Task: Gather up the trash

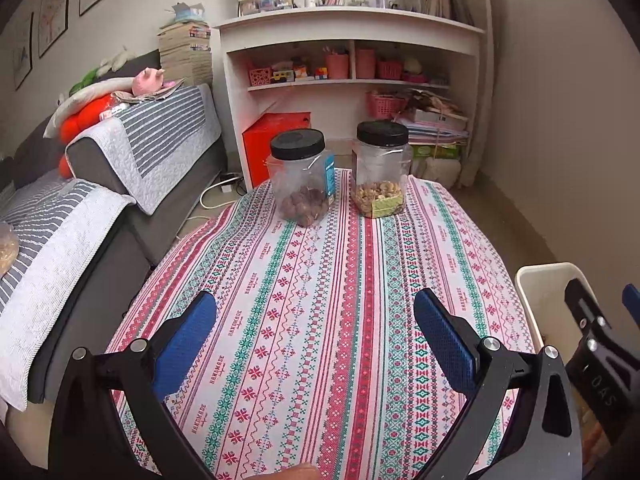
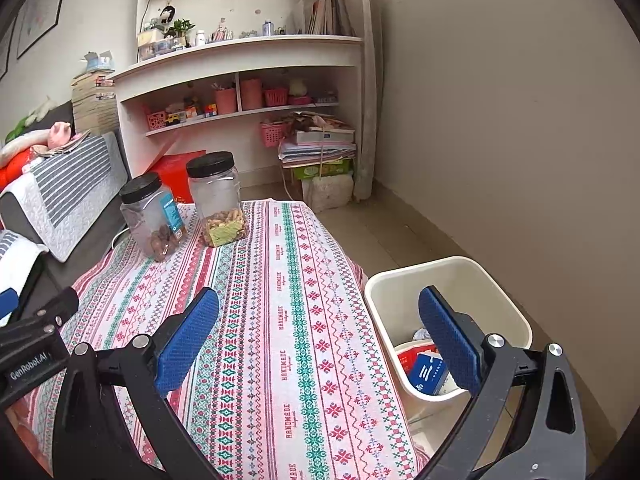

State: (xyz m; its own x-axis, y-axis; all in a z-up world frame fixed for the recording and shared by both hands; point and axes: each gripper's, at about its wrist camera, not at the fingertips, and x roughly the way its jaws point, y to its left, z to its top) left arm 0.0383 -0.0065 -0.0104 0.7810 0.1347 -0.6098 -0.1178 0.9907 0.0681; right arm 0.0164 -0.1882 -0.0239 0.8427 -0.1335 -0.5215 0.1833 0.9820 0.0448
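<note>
A cream waste bin [image 2: 472, 276] stands on the floor at the table's right side; in the left wrist view the bin [image 1: 536, 280] shows at the right edge. Inside it lie a blue carton [image 2: 428, 372], a red-and-white wrapper [image 2: 412, 354] and a crumpled clear piece [image 2: 422, 334]. My left gripper [image 1: 316, 336] is open over the patterned tablecloth [image 1: 320, 280] with nothing between its blue pads. My right gripper [image 2: 320, 336] is also open, its right pad over the bin and its left pad over the cloth. No loose trash shows on the table.
Two clear jars with black lids, one holding walnuts [image 1: 300, 180] and one holding nuts [image 1: 382, 172], stand at the table's far end. A grey sofa [image 1: 100, 208] runs along the left. A white shelf unit [image 1: 352, 64] and a red box [image 1: 272, 140] stand behind the table.
</note>
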